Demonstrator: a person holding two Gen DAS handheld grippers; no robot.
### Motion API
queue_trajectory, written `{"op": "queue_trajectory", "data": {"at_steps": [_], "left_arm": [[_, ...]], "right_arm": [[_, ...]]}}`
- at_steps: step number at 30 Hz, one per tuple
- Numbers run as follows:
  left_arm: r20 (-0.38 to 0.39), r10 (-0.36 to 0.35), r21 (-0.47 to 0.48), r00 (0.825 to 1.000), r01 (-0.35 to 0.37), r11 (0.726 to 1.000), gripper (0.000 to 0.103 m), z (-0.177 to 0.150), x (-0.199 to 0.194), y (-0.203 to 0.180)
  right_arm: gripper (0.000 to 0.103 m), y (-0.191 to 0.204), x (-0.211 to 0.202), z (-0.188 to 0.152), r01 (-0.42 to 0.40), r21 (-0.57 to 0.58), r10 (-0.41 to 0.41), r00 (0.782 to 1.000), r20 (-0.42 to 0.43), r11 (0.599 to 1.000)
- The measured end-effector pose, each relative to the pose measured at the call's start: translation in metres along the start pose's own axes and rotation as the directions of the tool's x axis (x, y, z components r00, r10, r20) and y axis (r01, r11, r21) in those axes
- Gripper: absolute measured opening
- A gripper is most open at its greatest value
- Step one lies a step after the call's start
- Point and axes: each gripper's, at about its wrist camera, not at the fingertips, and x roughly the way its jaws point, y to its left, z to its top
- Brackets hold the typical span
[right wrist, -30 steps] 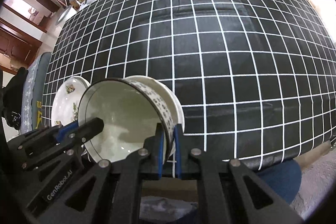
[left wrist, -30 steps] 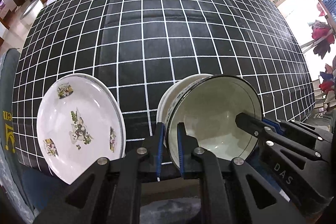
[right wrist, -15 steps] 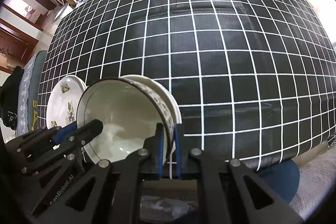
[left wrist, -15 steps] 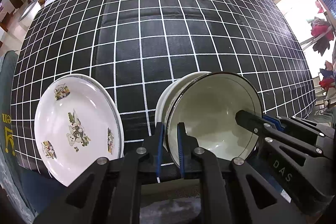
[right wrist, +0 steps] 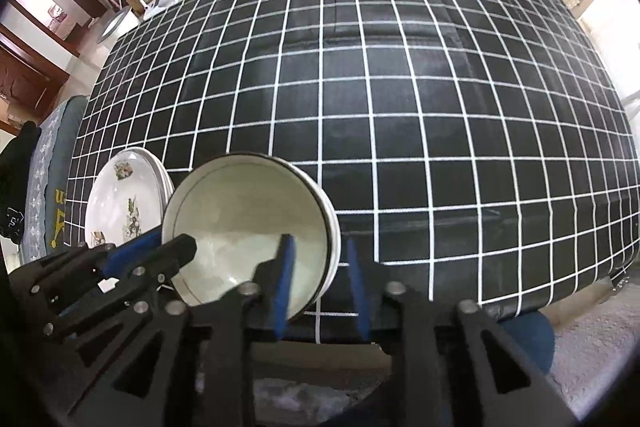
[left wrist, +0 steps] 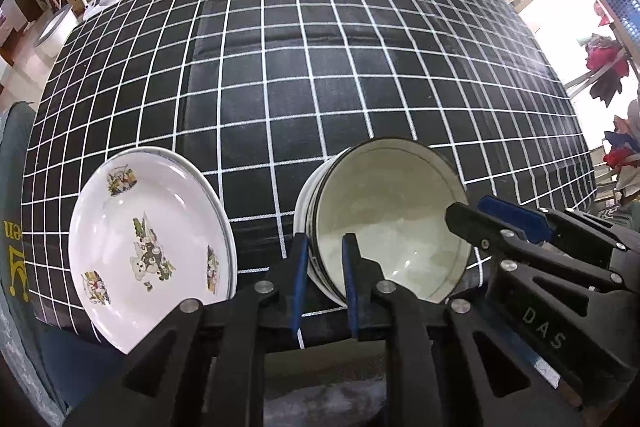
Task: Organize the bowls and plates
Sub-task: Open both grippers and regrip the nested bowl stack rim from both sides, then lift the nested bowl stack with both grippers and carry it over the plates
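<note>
Both tools are black plastic with triangular cut-outs and round silver screw heads. The left gripper has blue pads on its fingers. The right gripper has the same blue pads and white letters "DAS" on its side.
</note>
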Motion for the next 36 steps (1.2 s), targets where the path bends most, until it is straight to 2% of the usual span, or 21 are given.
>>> {"op": "queue_trajectory", "data": {"at_steps": [6,11,15,22,27,36], "left_arm": [[0.041,-0.006,0.003,0.999,0.006,1.0,0.035,0.001,-0.018,0.003],[0.062,-0.028,-0.006,0.998,0.029,1.0,0.05,-0.001,-0.026,0.011],[0.071,-0.051,-0.01,0.996,0.051,0.999,0.056,-0.005,-0.025,0.018],[0.06,-0.074,0.039,0.995,0.071,0.997,0.067,-0.012,-0.015,0.02],[0.024,-0.115,0.037,0.993,0.114,0.993,0.067,-0.012,0.002,0.025],[-0.031,-0.134,0.03,0.991,0.135,0.99,0.067,-0.008,0.037,0.027]], "right_arm": [[0.057,-0.003,-0.018,-0.001,-0.003,0.001,0.003,0.998,0.055,1.0],[0.067,-0.01,-0.024,-0.002,-0.015,0.017,0.014,0.997,0.076,1.0],[0.074,-0.014,-0.025,-0.005,-0.023,0.039,0.019,0.995,0.093,0.999],[0.078,-0.011,-0.012,-0.009,-0.019,0.049,0.015,0.997,0.075,0.999],[0.078,-0.017,0.002,-0.014,-0.044,0.083,0.04,0.998,0.057,0.996],[0.079,-0.027,0.022,-0.013,-0.079,0.141,0.076,0.997,0.028,0.987]]}}
